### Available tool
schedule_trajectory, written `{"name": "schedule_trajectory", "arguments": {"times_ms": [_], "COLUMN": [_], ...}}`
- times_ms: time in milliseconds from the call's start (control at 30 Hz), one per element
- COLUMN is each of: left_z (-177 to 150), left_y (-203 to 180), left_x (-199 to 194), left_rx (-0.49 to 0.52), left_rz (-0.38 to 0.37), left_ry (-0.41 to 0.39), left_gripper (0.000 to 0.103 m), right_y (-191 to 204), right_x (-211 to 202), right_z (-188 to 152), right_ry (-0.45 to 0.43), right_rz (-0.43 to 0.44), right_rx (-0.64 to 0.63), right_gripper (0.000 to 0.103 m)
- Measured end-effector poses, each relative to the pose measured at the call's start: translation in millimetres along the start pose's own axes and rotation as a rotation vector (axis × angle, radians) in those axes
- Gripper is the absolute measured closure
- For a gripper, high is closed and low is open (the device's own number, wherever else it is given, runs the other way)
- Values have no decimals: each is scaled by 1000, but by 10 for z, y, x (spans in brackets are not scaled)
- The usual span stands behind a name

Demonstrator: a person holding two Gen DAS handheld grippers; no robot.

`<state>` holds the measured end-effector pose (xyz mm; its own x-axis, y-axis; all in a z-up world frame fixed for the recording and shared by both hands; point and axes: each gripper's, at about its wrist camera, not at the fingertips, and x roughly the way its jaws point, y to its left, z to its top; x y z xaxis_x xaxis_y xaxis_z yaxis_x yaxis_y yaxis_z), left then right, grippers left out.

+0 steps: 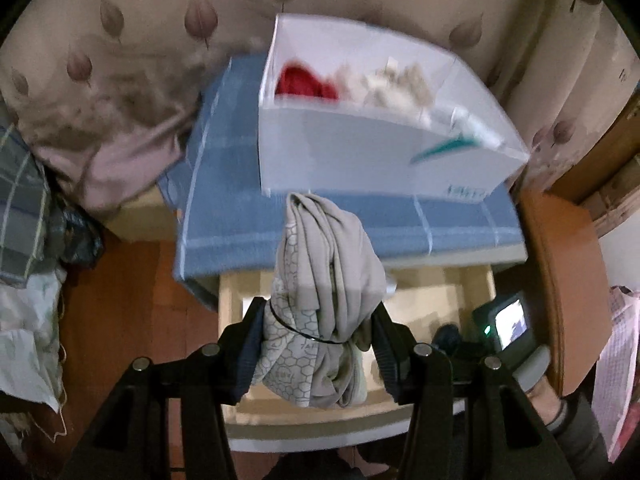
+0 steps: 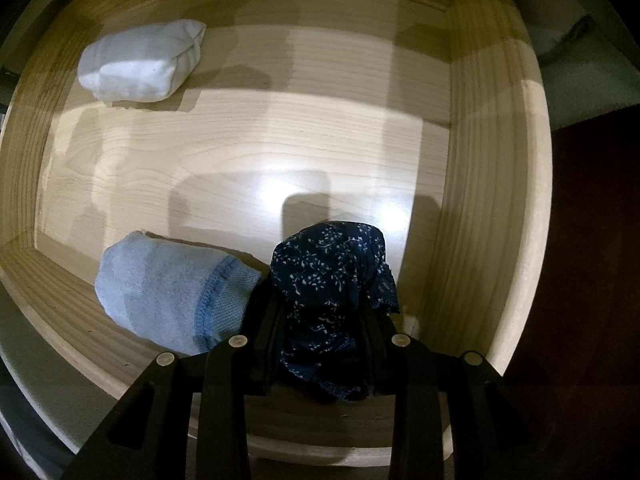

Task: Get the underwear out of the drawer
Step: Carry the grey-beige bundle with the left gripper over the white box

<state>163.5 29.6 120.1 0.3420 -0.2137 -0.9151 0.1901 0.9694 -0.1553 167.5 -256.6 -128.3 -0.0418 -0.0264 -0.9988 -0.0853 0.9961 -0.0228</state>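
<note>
Left claw [image 1: 318, 344]: clamped on a grey underwear bundle [image 1: 320, 280] with a honeycomb-print band, held in the air above the open drawer [image 1: 440, 296]. Beyond it, a white box [image 1: 360, 152] with red and cream cloth inside stands on a blue checked cloth [image 1: 224, 208]; this part of the view is blurred.

Right claw [image 2: 324, 320]: narrow, closed on dark blue underwear [image 2: 328, 272] with a small white print, pointing down inside the wooden drawer [image 2: 480, 200].

Drawer contents, right wrist view: light blue folded piece [image 2: 160, 296] just beside the claw's left finger; white folded piece [image 2: 140, 62] at the far left corner, well apart.
</note>
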Motion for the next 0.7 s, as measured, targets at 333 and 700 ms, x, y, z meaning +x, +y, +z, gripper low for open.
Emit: {"name": "schedule_trajectory", "arguments": {"times_ms": [333,700], "left_z": [633,1211], "left_y": [-157,-440], "left_x": [-417,-223], "left_rx": [27,83], "left_rz": [10,21], "left_ry": [-152,-211], "left_gripper": [52,52], "right_y": [-20,-38], "right_x": [-6,-18], "right_z": [-18,-36], "right_ry": [-6,-16], "right_rz": [2,-3], "right_rx": [14,16], "right_gripper": [74,75]}}
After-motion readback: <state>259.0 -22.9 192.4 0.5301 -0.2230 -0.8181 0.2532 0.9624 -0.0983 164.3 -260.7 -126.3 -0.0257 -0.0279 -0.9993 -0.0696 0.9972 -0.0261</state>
